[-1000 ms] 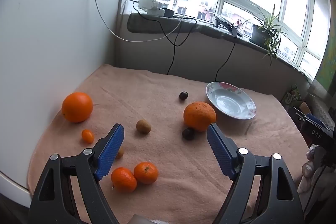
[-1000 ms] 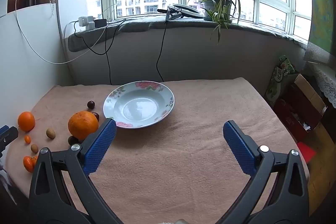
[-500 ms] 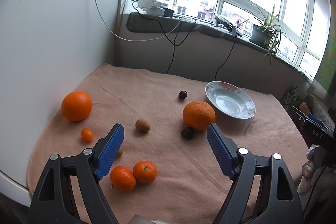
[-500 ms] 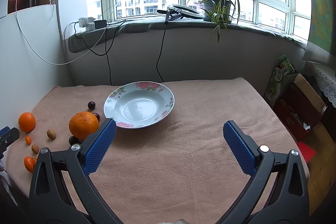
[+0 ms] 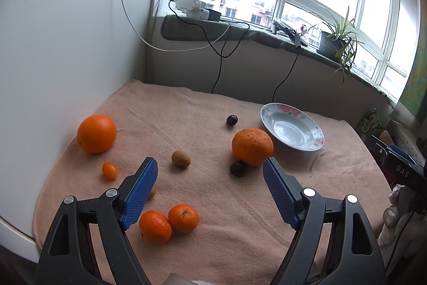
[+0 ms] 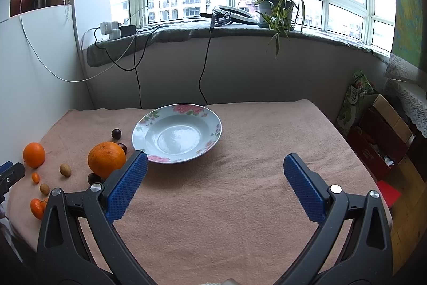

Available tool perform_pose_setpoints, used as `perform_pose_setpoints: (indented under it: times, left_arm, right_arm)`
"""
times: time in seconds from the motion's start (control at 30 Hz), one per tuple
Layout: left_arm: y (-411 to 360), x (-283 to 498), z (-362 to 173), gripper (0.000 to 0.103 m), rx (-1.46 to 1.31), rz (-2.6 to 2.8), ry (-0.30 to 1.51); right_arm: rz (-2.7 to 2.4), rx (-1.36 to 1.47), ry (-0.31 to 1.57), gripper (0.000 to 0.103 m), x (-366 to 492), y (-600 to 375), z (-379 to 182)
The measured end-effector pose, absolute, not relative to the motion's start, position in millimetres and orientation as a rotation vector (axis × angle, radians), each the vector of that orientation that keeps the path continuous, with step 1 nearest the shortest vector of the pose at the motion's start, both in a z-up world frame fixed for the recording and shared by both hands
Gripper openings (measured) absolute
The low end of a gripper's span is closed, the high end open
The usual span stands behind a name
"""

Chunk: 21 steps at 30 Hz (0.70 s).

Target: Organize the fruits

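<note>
A floral-rimmed white plate [image 5: 315, 130] [image 6: 216, 122] sits empty on the pink cloth. Beside it lie a big rough orange [image 5: 252, 147] [image 6: 106, 159], two dark plums [image 5: 232, 120] [image 5: 238, 168], a smooth orange [image 5: 97, 133] [image 6: 34, 154], a brown kiwi-like fruit [image 5: 181, 158], a tiny kumquat [image 5: 109, 170] and two mandarins [image 5: 155, 226] [image 5: 183, 217]. My left gripper [image 5: 209, 172] is open and empty above the cloth, near the mandarins. My right gripper [image 6: 213, 170] is open and empty, just in front of the plate.
A white wall panel [image 5: 66, 44] borders the table's left side. A window ledge with chargers, cables [image 5: 218, 55] and a potted plant [image 6: 277, 10] runs behind. Boxes and bags [image 6: 379, 135] stand on the floor to the right.
Both views shifted only slightly; the left gripper crept a little back and up. Both grippers stay open and no fruit has moved.
</note>
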<state>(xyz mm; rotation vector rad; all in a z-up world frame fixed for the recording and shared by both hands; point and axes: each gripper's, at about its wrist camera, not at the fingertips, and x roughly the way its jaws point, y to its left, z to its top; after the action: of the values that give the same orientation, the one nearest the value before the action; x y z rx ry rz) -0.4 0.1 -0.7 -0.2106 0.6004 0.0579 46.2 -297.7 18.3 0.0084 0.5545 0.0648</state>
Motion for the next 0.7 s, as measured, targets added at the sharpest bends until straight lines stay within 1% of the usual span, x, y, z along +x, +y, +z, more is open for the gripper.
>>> perform_pose_setpoints:
  times: [0.7]
  left_arm:
    - [-1.2,-1.3,-0.4,0.081,-0.216,0.056,0.601]
  right_arm:
    - [0.061,0.005,0.563,0.103,46.4,-296.1,16.2]
